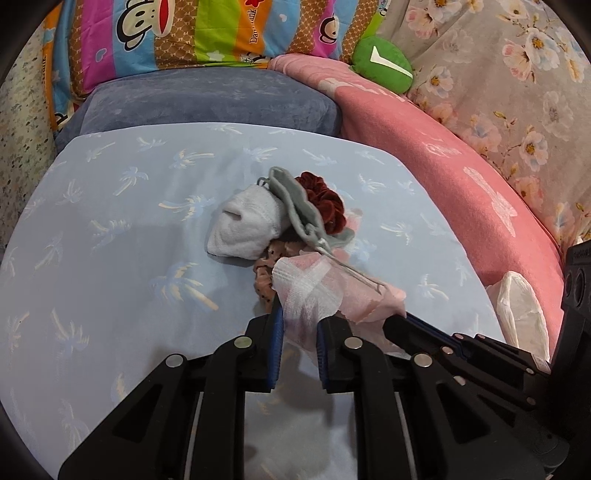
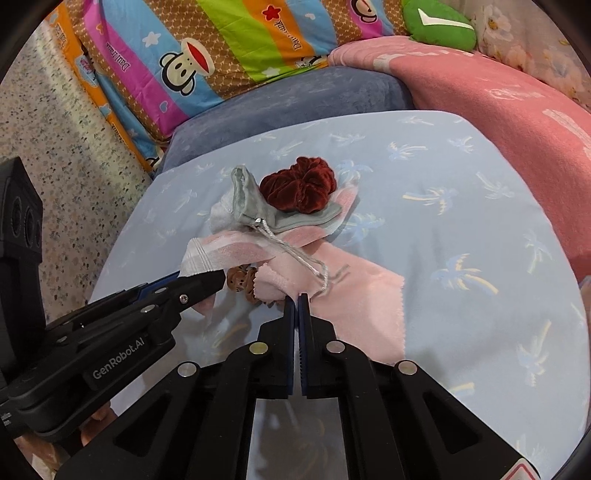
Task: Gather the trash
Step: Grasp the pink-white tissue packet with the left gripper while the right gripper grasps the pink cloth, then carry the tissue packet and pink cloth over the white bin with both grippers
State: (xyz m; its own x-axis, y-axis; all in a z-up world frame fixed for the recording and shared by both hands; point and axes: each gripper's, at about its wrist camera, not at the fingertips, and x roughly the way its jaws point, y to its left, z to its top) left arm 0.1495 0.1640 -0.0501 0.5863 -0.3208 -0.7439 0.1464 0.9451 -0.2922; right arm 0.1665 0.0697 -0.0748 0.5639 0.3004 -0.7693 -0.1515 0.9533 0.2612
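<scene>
A small heap lies on the pale blue palm-print sheet (image 1: pixel 110 221): a white sock (image 1: pixel 243 225), a grey drawstring pouch (image 1: pixel 295 199), a dark red velvet scrunchie (image 1: pixel 325 203) and a brown dotted scrunchie (image 1: pixel 266 275). My left gripper (image 1: pixel 300 325) is shut on a pink-and-white striped sock (image 1: pixel 306 288) at the heap's near side. In the right wrist view the left gripper (image 2: pixel 218 275) comes in from the left. My right gripper (image 2: pixel 297 300) is shut on the near edge of a pink cloth (image 2: pixel 351 295). The pouch's cord (image 2: pixel 295 251) trails over that cloth.
A blue-grey pillow (image 1: pixel 207 99) lies behind the sheet, with a striped monkey-print pillow (image 1: pixel 177 33) beyond it. A pink blanket (image 1: pixel 461 177), a green plush (image 1: pixel 382 66) and a floral quilt (image 1: pixel 517 74) fill the right. A white plastic bag (image 1: pixel 521 306) sits at the right edge.
</scene>
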